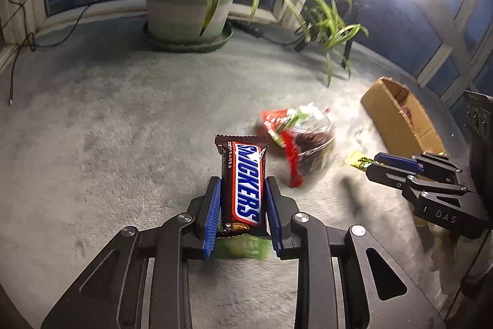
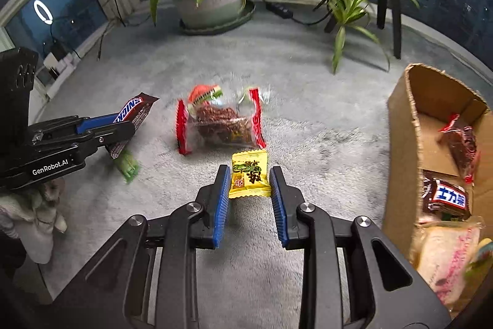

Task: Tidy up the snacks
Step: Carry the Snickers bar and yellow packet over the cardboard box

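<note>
Only the right wrist view shows snacks inside the cardboard box [image 2: 403, 125], left gripper [image 1: 242, 196] jaws clamped on Snickers bar [image 1: 245, 184], right gripper [image 2: 250, 184] jaws pinching yellow candy packet [image 2: 249, 174], both above grey carpet [image 2: 323, 150]

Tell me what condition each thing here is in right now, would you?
Snickers bar: sealed, clamped in the left gripper.
Yellow candy packet: sealed, clamped in the right gripper.
Clear snack bag with red ends: lying on the carpet, untouched.
Cardboard box: open, several snacks inside.
Green packet: under the Snickers bar, blurred.
</note>
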Demonstrator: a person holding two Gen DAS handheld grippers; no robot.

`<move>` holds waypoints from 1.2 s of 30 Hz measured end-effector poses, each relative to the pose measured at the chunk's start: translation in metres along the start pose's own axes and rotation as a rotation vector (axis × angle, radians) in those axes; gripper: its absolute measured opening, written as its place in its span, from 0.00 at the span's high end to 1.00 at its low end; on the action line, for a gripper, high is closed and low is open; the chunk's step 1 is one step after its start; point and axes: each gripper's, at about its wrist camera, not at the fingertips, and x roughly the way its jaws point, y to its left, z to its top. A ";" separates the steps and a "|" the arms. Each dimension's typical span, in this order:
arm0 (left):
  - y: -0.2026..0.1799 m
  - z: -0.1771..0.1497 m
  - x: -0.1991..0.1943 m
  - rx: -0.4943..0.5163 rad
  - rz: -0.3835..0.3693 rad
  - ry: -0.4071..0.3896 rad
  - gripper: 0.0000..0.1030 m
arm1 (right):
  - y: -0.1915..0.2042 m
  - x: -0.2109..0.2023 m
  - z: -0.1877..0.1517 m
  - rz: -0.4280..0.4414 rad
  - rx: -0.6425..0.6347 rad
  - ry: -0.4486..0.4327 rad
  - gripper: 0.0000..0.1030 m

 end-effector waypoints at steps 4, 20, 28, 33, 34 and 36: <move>-0.008 0.004 -0.010 0.003 -0.015 -0.025 0.74 | -0.001 -0.020 0.001 0.000 -0.002 -0.040 0.74; -0.099 0.024 -0.018 0.087 -0.143 -0.085 0.74 | -0.061 -0.090 -0.002 -0.072 0.046 -0.142 0.74; -0.147 0.034 -0.005 0.111 -0.184 -0.091 0.74 | -0.112 -0.107 -0.003 -0.127 0.087 -0.158 0.74; -0.181 0.040 0.009 0.132 -0.209 -0.082 0.74 | -0.142 -0.108 -0.007 -0.146 0.119 -0.148 0.74; -0.186 0.041 0.011 0.133 -0.214 -0.080 0.74 | -0.148 -0.108 -0.008 -0.151 0.124 -0.145 0.74; -0.198 0.042 0.020 0.134 -0.225 -0.068 0.74 | -0.157 -0.107 -0.011 -0.153 0.133 -0.138 0.74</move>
